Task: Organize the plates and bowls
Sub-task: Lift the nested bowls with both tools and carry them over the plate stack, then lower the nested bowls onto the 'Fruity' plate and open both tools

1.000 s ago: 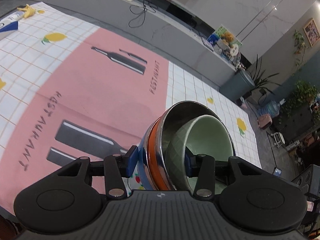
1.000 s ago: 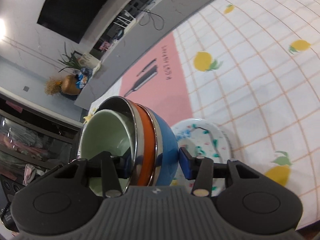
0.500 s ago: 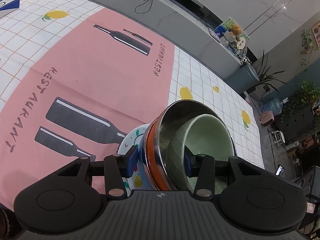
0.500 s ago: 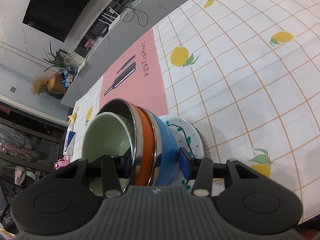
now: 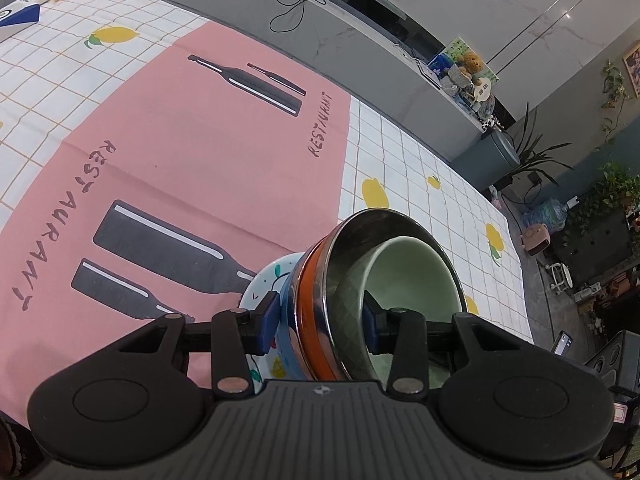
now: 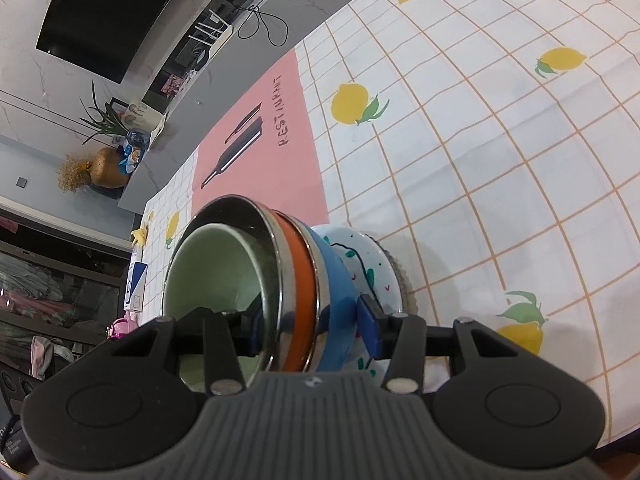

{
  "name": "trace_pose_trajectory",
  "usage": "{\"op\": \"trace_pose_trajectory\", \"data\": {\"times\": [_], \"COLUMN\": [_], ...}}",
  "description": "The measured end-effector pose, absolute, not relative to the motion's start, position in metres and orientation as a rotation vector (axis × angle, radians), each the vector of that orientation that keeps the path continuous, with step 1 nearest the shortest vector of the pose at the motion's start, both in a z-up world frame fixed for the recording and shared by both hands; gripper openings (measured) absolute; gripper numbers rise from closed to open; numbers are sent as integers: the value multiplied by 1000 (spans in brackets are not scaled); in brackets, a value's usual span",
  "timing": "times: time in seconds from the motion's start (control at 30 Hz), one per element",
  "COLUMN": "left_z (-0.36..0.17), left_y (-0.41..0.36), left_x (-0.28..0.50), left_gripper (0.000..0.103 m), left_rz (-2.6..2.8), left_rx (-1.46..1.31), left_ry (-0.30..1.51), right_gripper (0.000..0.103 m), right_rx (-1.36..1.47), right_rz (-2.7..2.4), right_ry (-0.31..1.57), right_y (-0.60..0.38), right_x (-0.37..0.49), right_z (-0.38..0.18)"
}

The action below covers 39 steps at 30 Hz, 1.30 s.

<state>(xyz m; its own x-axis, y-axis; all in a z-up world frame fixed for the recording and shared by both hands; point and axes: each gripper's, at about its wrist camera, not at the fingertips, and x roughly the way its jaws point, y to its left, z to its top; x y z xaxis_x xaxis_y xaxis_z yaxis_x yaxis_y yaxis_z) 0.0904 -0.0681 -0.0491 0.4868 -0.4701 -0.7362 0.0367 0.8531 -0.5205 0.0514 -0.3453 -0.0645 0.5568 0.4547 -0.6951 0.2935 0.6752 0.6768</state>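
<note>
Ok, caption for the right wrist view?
Right tongs gripping nested bowls over a patterned plate on the lemon tablecloth.

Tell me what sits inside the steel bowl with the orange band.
A pale green bowl is nested inside the steel bowl, with nothing visible in it. Its lower part is hidden behind a finger of each gripper, and the steel bowl's floor is covered by it.

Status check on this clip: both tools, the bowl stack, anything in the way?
Left tool closing on nested steel, orange, blue and green bowl stack. Right tool clamps same stack. White patterned plate directly beneath. Nothing blocking.
</note>
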Motion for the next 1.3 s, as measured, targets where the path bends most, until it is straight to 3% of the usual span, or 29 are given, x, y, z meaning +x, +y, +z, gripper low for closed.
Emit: {"op": "trace_pose_trajectory", "data": {"times": [0.43, 0.47, 0.57, 0.67, 0.8, 1.3], "left_z": [-43, -43, -41, -36, -26, 41], "left_y": [-70, -70, -71, -71, -74, -63], "left_x": [89, 88, 87, 85, 82, 26], "left_gripper": [43, 43, 51, 58, 63, 63], "left_rz": [-319, -321, -342, -363, -372, -414], "left_rx": [-442, -440, -439, -438, -384, -89], "left_ry": [986, 979, 959, 927, 883, 598], "right_gripper": [54, 55, 71, 75, 78, 83], "right_rx": [842, 846, 849, 806, 763, 573], "right_rz": [125, 126, 133, 120, 133, 40], "right_ry": [1013, 1012, 991, 960, 921, 660], "right_y": [-341, -341, -342, -339, -336, -320], "right_x": [53, 53, 53, 52, 51, 20], "right_z": [-63, -63, -61, -54, -46, -4]}}
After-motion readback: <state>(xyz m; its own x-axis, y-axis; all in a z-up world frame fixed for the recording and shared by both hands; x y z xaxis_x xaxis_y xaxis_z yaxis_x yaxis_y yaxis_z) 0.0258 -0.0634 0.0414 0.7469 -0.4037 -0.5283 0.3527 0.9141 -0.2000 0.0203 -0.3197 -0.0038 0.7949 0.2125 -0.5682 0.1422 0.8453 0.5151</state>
